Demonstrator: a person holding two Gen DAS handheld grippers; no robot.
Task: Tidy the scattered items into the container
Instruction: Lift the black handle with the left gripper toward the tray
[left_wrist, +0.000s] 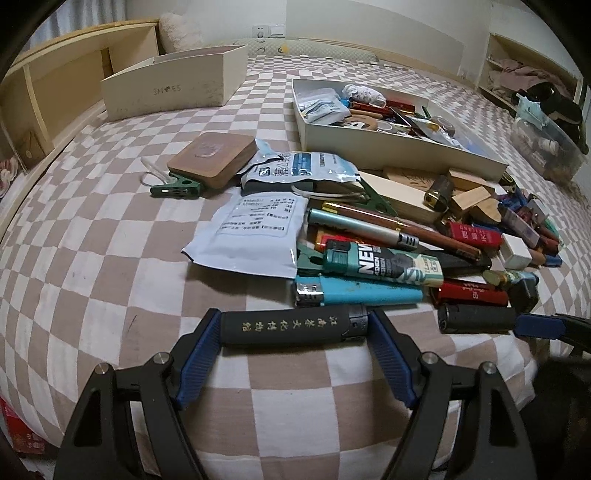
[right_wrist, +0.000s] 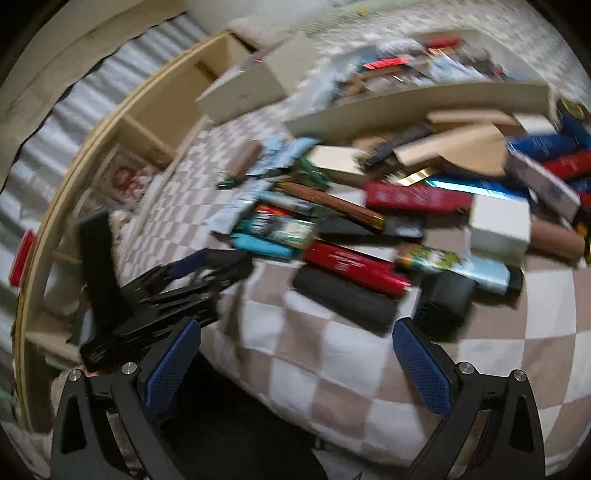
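Note:
My left gripper (left_wrist: 293, 325) is shut on a black lighter with gold lettering (left_wrist: 291, 326), gripped end to end between the blue pads, just above the checked bedspread. Behind it lies a pile of lighters, pens and packets (left_wrist: 388, 254). The white tray (left_wrist: 406, 144) beyond the pile holds several small items. A second black lighter (left_wrist: 476, 319) lies to the right, with one blue pad (left_wrist: 539, 325) of my right gripper touching its end. In the blurred right wrist view my right gripper (right_wrist: 297, 328) stands open, that black lighter (right_wrist: 343, 299) just past its fingertips.
A cream shoe box (left_wrist: 173, 92) stands at the back left. A brown case (left_wrist: 214, 155) and a green clip (left_wrist: 177, 186) lie left of the pile. Wooden shelving (left_wrist: 55, 92) borders the bed on the left; a clear bin (left_wrist: 546, 144) sits at far right. The bed's near edge is close.

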